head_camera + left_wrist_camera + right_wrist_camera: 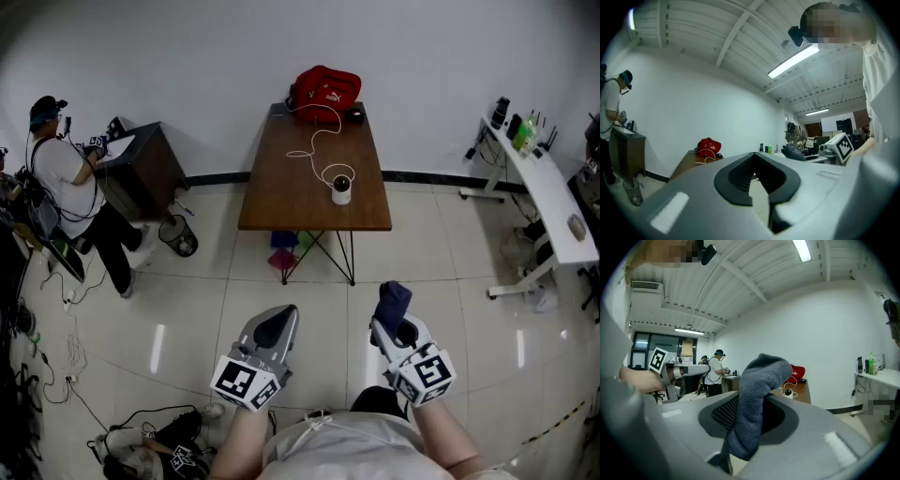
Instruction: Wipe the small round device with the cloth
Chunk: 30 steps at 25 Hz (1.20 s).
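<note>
The small round white device point(341, 189) with a dark top stands on the brown table point(281, 202), a white cable point(314, 150) running from it. It also shows far off in the right gripper view as the device point(788, 392). My right gripper point(394, 314) is shut on a dark grey-blue cloth point(392, 301) that sticks up from its jaws; the cloth point(757, 404) fills the middle of the right gripper view. My left gripper point(276, 326) is shut with nothing in it. Both grippers hang over the floor, well short of the table.
A red bag point(324, 89) lies at the table's far end. A person point(66, 192) stands at a dark cabinet point(141, 169) on the left, a bin point(180, 234) beside it. A white desk point(548, 202) with bottles stands on the right. Cables point(66, 361) lie on the floor at left.
</note>
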### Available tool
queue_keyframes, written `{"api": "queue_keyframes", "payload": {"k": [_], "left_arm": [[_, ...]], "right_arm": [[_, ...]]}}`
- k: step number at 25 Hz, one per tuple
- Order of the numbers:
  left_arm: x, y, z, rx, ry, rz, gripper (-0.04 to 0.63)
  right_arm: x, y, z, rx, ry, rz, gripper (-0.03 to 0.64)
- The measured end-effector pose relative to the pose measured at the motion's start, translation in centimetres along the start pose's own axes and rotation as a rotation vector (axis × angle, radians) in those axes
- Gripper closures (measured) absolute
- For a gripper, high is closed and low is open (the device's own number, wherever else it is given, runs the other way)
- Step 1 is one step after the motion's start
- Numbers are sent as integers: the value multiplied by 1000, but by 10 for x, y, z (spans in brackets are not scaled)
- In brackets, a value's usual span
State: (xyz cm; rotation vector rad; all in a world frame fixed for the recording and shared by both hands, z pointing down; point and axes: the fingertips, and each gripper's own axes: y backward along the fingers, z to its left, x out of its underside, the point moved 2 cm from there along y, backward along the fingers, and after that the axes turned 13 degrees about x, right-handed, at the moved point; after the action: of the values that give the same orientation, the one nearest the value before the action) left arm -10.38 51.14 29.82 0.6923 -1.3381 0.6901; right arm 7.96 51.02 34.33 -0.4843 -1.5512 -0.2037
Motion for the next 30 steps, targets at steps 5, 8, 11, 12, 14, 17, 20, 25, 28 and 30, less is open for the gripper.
{"api": "queue_keyframes", "payload": {"k": [5,8,11,12,14,17,20,25,28,30], "left_arm": [[18,-6,22,-21,29,-7,589],[23,-27,44,-23,28,7,590],[32,-51,75,-35,38,18,589],[36,-61,86,-41,40,22,589],[37,-89,109,-50,40,27,589],[29,-146,144,-41,26,35,590],[23,-198,185,-53,24,36,589],[23,-267,239,-97,50,31,589],[31,-291,266,-130,76,49,589],[37,-303,278,-139,96,66,589]], "right_arm": [[13,-21,-11,5,-9,31,506],[10,-51,-28,4,-15,40,506],[10,-88,-43,-17,-8,43,506],[10,-101,-50,-25,-6,46,506],[6,-132,-71,-37,-10,48,506],[-14,-183,-113,-53,-6,32,506],[-30,-235,-151,-77,16,34,506],[-45,-307,-206,-127,29,53,506],[-44,-341,-225,-153,26,84,506],[-39,-358,-233,-166,22,110,506]]}}
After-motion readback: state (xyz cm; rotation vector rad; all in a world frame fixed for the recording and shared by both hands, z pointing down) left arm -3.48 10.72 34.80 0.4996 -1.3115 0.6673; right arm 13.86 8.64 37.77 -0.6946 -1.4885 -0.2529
